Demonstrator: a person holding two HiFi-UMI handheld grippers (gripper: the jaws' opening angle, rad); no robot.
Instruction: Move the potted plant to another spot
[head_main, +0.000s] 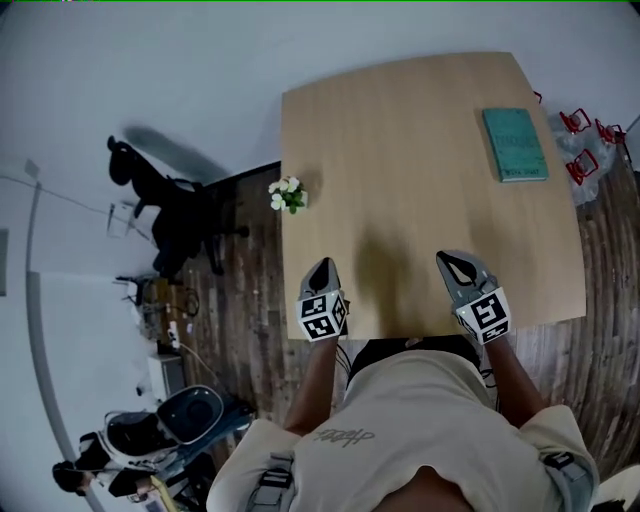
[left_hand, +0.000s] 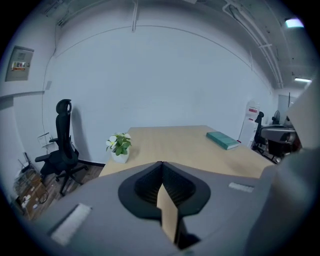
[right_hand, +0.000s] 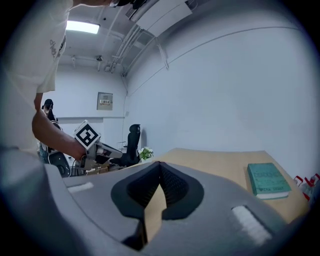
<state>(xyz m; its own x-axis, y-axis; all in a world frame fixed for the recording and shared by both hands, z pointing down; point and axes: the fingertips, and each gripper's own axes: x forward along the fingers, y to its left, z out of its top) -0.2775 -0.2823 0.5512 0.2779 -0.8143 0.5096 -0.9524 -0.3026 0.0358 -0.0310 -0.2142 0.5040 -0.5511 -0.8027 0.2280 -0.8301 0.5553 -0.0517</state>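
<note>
Both grippers are empty, hanging over the near edge of the table.

Left gripper: fingers pressed together, tips meeting, nothing between them. Right gripper: same, fingers together, nothing pinched.

The plant stands upright at the table's left edge. It is ahead of the left fingertips and a bit to their left, well apart from them. It is further from the right fingertips, far off to their left. Neither gripper touches it. Small white pot, green leaves and white flowers on top.

The book lies flat, ahead and right of the right fingertips, well apart and out of the way. The chair is beyond the plant, off the table to the left of the left fingertips.

Step, as a judgement: pre-grasp, reach not started. The plant sits untouched, so the move looks undone, though these views can't rule out that this spot is already the new one.

Next move calls for:
- The left gripper is nearer, so it should take the plant.
- Spread its fingers first; shut they can't take the pot.
- Go forward and left, come in low, and close on the pot wall, not the leaves.
- The pot is at the very edge, so a nudge from the right could tip it off the table. Approach from the near side and lift straight before carrying.
</note>
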